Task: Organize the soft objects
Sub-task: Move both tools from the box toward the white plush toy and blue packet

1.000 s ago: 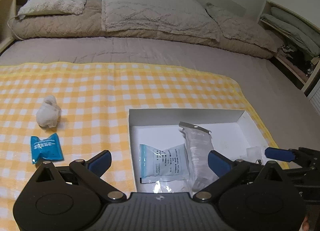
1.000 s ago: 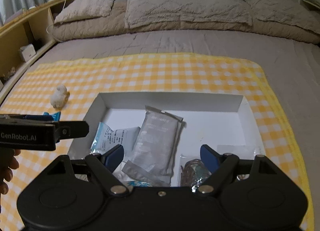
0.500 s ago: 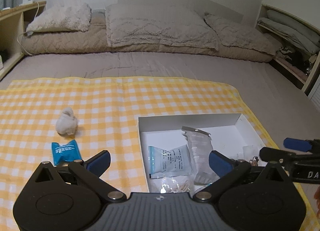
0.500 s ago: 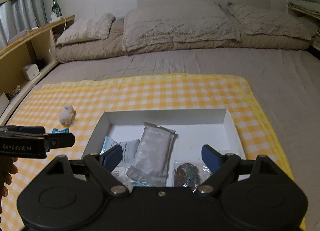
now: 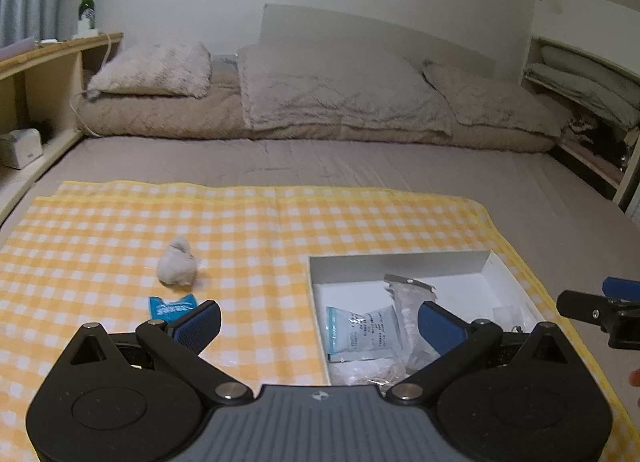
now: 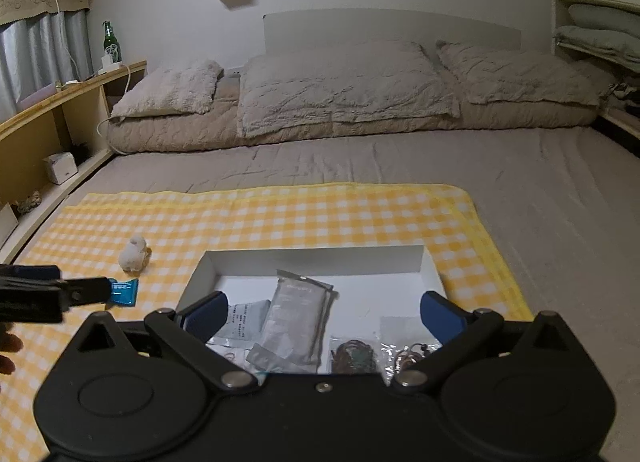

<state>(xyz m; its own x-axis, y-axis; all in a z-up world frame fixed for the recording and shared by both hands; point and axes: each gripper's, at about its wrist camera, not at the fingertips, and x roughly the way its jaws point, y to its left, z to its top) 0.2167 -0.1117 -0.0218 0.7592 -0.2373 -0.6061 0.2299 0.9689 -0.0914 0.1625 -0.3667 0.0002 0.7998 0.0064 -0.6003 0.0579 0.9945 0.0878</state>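
So both grippers (image 5: pixel 318 322) (image 6: pixel 322 312) spread, empty; blue packet (image 5: pixel 172 306) left of box (image 5: pixel 400 264), pinch flat edge, lift gently.

One shallow white cardboard box (image 6: pixel 431 268), one white fluffy ball (image 5: pixel 176 268), one blue plastic packet (image 6: pixel 124 291), three beige pillows (image 6: pixel 344 87).

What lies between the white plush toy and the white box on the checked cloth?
Nothing: between the white plush toy and the white box there is only bare yellow checked cloth, clearest in the left wrist view.
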